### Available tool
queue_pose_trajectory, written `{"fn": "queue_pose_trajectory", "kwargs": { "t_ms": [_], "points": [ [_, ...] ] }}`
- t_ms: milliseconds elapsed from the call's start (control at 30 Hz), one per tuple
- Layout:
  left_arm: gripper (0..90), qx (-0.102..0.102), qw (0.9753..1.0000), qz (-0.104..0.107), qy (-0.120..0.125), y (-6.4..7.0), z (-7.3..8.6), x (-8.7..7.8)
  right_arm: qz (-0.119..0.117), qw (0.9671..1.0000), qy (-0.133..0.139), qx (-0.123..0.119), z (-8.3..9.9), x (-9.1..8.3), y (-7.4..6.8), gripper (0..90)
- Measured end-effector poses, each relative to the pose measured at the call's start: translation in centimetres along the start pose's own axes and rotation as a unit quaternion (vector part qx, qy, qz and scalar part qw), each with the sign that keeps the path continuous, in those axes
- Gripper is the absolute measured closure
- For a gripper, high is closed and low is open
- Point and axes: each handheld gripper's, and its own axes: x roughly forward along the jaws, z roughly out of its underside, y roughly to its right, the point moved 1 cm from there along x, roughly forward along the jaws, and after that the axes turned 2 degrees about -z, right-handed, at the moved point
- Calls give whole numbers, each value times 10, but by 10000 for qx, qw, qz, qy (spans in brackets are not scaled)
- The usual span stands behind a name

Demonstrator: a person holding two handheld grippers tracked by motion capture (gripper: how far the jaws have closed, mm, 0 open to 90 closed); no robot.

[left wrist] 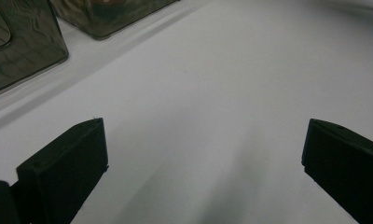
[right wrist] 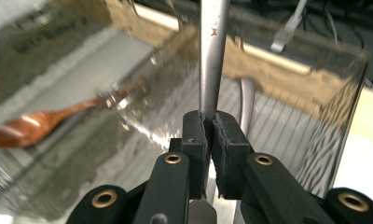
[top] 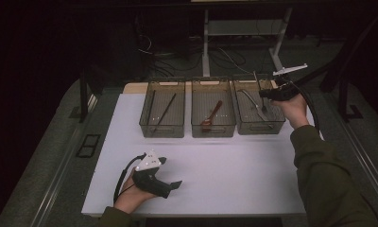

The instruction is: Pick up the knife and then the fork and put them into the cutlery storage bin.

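while the high view looks down on the white worktop (top: 225, 175), three smoky transparent bins sit in a row along its far edge. the left bin (top: 162, 108) holds dark chopsticks (top: 165, 112), the middle bin (top: 213, 107) holds a brown wooden spoon (top: 210, 117), and the right bin (top: 258, 105) has silver cutlery lying in it. the right tool (top: 264, 97) hangs over that right bin with a slim metal utensil (top: 263, 107) pointing down from it into the bin. the left tool (top: 170, 178) rests low near the front edge of the worktop, well apart from the bins, held in the left hand (top: 130, 194).

over to the left gripper view: the left tool (left wrist: 203, 154) has its black jaws spread wide with bare white worktop between them, and nothing is held. corners of two bins (left wrist: 21, 46) peek in at the top left.

now the right gripper view: the right tool (right wrist: 210, 140) is clamped tight on the flat silver handle of the metal utensil (right wrist: 213, 56), which runs straight up between the two pads. behind it stands the clear wall of the right bin (right wrist: 334, 107), and the wooden spoon (right wrist: 40, 123) shows through the plastic at the left, lying in the neighbouring bin. which kind of utensil is gripped, i cannot tell.
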Motion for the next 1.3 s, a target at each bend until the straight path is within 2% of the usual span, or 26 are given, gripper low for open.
{"fn": "queue_pose_trajectory", "kwargs": {
  "t_ms": [300, 400, 600, 733, 1033, 1300],
  "points": [
    [0, 11, 10000, 3, -36, 1, 1, 0, -38, 9990, -424, 147, 22, 11, 7, 798],
    [0, 7, 10000, 4, -29, 1, 1, 0, -112, 9992, -319, 212, 24, 7, 8, 744],
    [0, 12, 10000, 15, -30, 1, 1, 0, -163, 9997, -129, 159, 25, -3, 4, 611],
    [0, 18, 10000, 20, -28, 1, 1, 0, -282, 9995, 65, 89, 26, -13, -4, 520],
    [0, 29, 10000, 16, 11, 0, 0, -1, -577, 9973, 414, -163, 37, -38, -31, 420],
    [0, 58, 9999, -1, 89, -2, -1, -4, -474, 9965, 544, -411, 57, -51, -57, 354]
  ]
}}
